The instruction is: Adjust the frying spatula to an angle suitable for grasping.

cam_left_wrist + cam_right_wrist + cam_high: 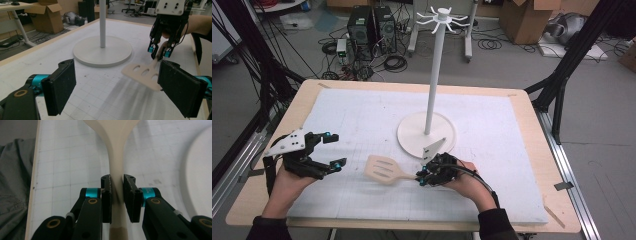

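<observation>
Near the table's front edge, right gripper (423, 177) jaws clamp the spatula (384, 170) by its handle, slotted blade out toward the left gripper (333, 150), likely for a handover. Left jaws stand wide apart, empty. The stand (427, 134) sits just behind, probably the hanging target.

one cream slotted spatula (384, 170) is showing three slots in its blade, and one white stand (428, 131) is standing on one round base, carrying one ring of hooks at its top. two grippers are working over the one white mat (362, 120): one left gripper (334, 150) and one right gripper (422, 177). two dark computer towers (372, 27) are sitting on the floor beyond one table (302, 97).
</observation>
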The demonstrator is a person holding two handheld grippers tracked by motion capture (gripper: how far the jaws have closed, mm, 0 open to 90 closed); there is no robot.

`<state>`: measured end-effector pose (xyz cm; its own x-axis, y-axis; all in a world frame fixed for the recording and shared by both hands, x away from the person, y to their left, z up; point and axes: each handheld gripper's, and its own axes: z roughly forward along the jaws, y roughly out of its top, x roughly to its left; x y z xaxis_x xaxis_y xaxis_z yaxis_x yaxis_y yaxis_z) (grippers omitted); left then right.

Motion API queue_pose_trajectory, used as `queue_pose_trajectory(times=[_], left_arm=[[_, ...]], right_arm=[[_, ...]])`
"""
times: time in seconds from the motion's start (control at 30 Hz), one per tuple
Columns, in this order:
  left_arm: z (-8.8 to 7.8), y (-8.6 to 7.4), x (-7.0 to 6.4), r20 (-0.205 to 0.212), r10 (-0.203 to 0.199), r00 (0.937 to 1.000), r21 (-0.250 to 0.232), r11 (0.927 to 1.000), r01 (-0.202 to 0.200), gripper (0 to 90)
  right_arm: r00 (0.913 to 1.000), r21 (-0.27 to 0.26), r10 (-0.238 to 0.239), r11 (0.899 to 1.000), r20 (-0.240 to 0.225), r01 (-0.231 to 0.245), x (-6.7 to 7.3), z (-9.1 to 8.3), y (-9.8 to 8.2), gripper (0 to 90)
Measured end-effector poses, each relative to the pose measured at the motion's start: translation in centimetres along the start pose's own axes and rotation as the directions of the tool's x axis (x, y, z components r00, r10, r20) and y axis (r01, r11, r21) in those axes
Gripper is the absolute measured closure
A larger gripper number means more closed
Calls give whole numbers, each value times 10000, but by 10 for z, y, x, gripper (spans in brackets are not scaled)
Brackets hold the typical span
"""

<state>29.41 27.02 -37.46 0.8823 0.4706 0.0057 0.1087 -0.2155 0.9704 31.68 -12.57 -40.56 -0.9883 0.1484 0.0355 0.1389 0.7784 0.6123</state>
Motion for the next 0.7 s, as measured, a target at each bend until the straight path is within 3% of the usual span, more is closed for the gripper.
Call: queue_pose_trajectory(times=[0.1,0.3,0.6,0.63,0.7], left_arm=[[1,0,-1,64,35,10000,15,10000,-35,154],[4,0,-3,165,55,9998,65,10000,-56,154],[10,-3,-4,262,47,9996,228,9997,-53,154],[11,-3,-5,291,31,9996,262,9996,-39,154],[12,-3,-5,325,53,9995,251,9997,-62,154]], right_arm=[[9992,106,-373,9992,-145,375,1,12,9,777],[9980,221,-577,9981,-244,582,2,26,21,777],[9970,716,-741,9946,-223,755,1,39,22,764],[9973,628,-710,9954,-169,719,2,38,22,669],[9980,320,-640,9974,-9,640,3,35,23,581]])
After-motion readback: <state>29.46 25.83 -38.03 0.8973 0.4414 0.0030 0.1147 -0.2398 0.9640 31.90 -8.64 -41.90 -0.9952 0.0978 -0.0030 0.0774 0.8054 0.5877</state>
